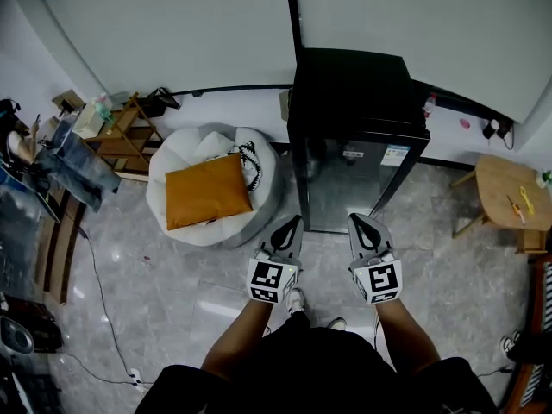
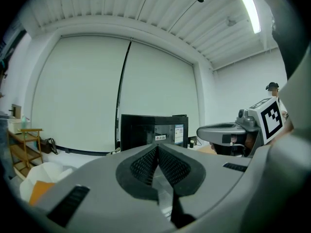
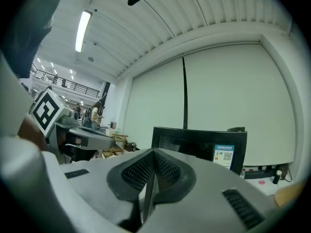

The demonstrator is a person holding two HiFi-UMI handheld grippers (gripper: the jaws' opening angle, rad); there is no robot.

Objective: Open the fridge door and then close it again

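Nearest: left claw [image 1: 293, 222] & right claw [image 1: 357, 219], both shut, empty, side by side, pointing fwd. Just ahead on the floor: upright black fridge [image 1: 355, 102], door [image 1: 349, 184] closed. Right claw faces door's middle, left claw its left edge.

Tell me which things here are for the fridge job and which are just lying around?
For the job:
- the fridge, black, its door shut
- the left gripper and the right gripper, both shut and empty

Just lying about:
- the white beanbag
- the orange cushion on it
- the wooden shelf
- the small round table
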